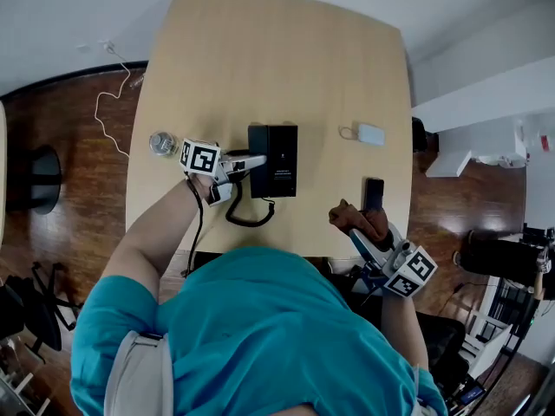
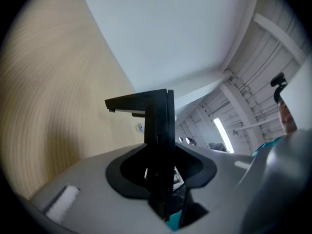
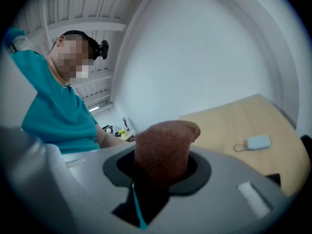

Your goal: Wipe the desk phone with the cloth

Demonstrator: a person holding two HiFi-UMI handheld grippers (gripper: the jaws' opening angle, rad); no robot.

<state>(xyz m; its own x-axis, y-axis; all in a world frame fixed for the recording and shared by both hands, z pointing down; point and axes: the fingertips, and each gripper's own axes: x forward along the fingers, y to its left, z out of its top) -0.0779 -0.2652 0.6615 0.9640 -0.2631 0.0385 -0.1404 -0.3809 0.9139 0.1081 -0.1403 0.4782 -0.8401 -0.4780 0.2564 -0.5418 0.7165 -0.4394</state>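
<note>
Right gripper: your right gripper (image 1: 361,232) is clamped on the brown cloth (image 1: 354,217), over the near edge of the table (image 1: 286,59), well apart from the phone.
Smartphone: a black smartphone (image 1: 374,193) lies flat just beyond the cloth.
Cord: a coiled cord (image 1: 251,217) loops toward you.
Left gripper: your left gripper (image 1: 251,161) has its jaws pinched narrow on the black handset (image 2: 158,130).
Desk phone: the desk phone (image 1: 279,159) sits mid-table, right at your left jaws.
Far right: a small white tag (image 1: 371,134) lies beside the phone.
</note>
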